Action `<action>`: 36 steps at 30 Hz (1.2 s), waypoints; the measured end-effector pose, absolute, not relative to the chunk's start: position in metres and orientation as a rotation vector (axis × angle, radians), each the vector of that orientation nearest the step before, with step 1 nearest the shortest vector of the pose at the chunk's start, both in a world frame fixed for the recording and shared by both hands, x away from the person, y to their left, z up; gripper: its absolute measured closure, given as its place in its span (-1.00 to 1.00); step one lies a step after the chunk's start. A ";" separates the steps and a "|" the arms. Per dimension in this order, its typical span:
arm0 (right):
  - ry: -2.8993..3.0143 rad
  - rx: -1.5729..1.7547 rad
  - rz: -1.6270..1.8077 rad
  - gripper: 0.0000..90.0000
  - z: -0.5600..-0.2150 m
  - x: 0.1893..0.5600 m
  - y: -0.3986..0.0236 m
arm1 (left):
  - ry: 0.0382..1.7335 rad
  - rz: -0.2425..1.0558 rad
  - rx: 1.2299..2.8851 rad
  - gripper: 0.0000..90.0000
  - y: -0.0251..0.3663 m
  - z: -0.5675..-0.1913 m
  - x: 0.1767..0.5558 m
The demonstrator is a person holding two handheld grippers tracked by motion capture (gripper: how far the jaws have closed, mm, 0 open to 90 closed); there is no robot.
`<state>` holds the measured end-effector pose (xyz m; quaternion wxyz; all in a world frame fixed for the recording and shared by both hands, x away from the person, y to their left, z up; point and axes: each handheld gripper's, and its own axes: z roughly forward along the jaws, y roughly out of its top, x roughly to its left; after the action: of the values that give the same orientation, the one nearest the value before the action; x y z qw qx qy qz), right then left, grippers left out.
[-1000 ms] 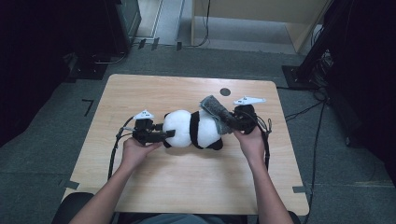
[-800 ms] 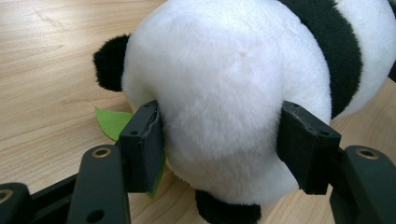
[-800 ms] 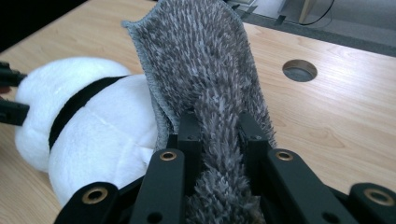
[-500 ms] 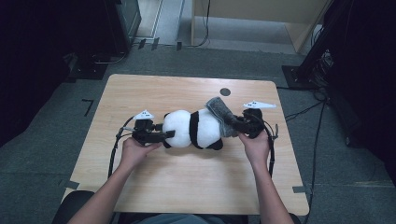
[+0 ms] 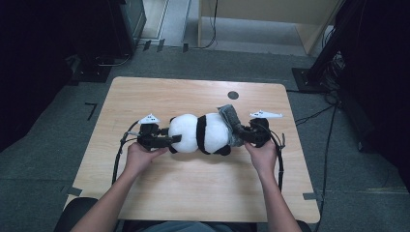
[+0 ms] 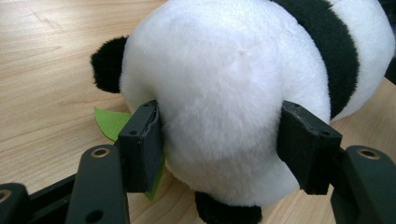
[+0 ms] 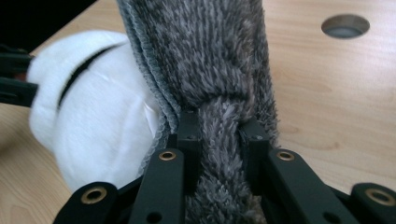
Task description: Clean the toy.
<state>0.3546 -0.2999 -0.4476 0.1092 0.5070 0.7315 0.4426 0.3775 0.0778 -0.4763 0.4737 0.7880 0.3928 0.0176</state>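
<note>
Wiping the plush panda while I pinned it at centre frame.

My left gripper (image 5: 162,140) clamped the panda (image 5: 200,133) half-open around its head; my right gripper (image 5: 245,134), nearly shut, pinched the grey cloth (image 5: 230,121) against its right end. Best to press lightly, stroke slowly and not loosen the left clamp.

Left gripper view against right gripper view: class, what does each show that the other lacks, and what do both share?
The left gripper view alone shows the left tongs pressed on either side of the panda's head, a black ear and a green leaf beneath it. The right gripper view alone shows the right tongs pinching a grey fuzzy cloth, and a round hole in the tabletop. Both show the white and black plush panda lying on the wooden table.
</note>
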 end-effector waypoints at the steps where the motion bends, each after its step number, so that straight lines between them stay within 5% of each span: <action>1: 2.153 1.501 1.293 0.69 -0.450 0.355 -0.301 | 0.962 0.041 1.925 -0.20 0.078 -0.476 0.378; 22: 2.276 1.649 1.141 0.69 -0.487 0.368 -0.298 | 0.965 0.036 1.927 -0.21 0.079 -0.477 0.378; 36: 2.101 1.616 1.163 0.69 -0.451 0.360 -0.325 | 0.960 0.045 1.935 -0.21 0.079 -0.476 0.377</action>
<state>0.3599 -0.3251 -0.4507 0.1233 0.5540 0.7202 0.3989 0.3772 0.0788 -0.4761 0.4710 0.7901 0.3918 0.0185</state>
